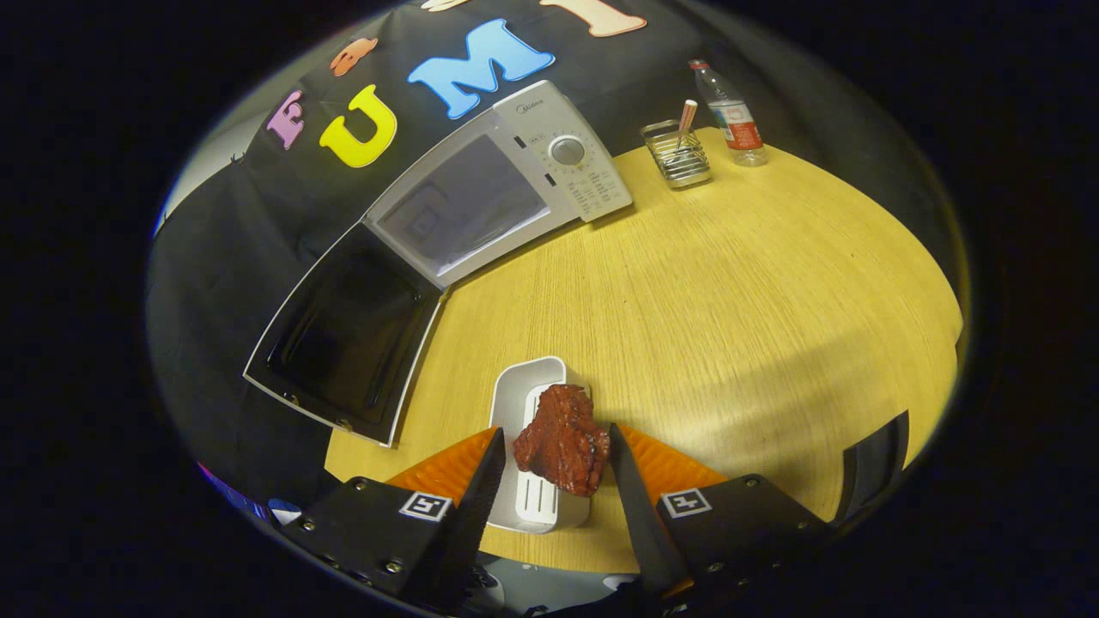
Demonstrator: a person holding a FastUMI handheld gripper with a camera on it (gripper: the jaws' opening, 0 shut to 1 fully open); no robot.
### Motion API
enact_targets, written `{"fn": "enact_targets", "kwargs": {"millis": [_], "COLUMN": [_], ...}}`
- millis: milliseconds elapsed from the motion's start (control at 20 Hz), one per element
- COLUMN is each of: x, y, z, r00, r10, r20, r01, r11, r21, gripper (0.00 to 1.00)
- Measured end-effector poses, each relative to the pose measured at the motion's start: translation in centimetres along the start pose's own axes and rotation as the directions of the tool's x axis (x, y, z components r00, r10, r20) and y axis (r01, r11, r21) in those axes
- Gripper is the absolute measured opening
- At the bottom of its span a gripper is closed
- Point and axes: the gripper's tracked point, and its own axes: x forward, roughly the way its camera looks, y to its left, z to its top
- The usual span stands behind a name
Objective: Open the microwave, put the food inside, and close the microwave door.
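Holding meat above the tray

Gripping a reddish-brown chunk of meat (562, 439), the gripper (555, 459) has both fingers pressed on it, over a white rectangular plastic tray (525, 403) on the round yellow wooden table (730, 283). Beyond them, the white microwave (506, 176) stands with its door (348, 339) swung open.

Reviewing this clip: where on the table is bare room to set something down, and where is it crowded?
Free: the wide tabletop between the microwave, the wire holder with the bottle, and the tongs. Crowded: near the tongs, where meat sits between the fingers over the white tray, and beside the open microwave door.
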Motion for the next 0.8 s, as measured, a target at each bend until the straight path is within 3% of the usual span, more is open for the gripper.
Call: {"fn": "enact_targets", "kwargs": {"millis": [50, 150, 300, 400, 450, 500, 800], "x": [0.1, 0.2, -0.2, -0.1, -0.2, -0.1, -1.3], "y": [-0.6, -0.9, -0.5, -0.1, -0.1, -0.2, 0.3], "z": [0.2, 0.5, 0.6, 0.4, 1.0, 0.9, 1.9], "r00": [0.999, 0.999, 1.0, 0.999, 0.999, 0.998, 0.997], "r10": [-0.03, -0.032, 0.019, 0.027, 0.029, 0.022, 0.013], "r20": [0.013, 0.022, 0.016, 0.03, 0.046, 0.052, 0.079], "r01": [0.03, 0.032, -0.02, -0.03, -0.034, -0.027, -0.018], "r11": [1.0, 0.999, 0.997, 0.994, 0.994, 0.995, 0.997], "r21": [-0.004, 0.035, 0.073, 0.102, 0.102, 0.093, 0.076], "gripper": [0.74, 0.29, 0.31, 0.15, 0.15, 0.06, 0.06]}}
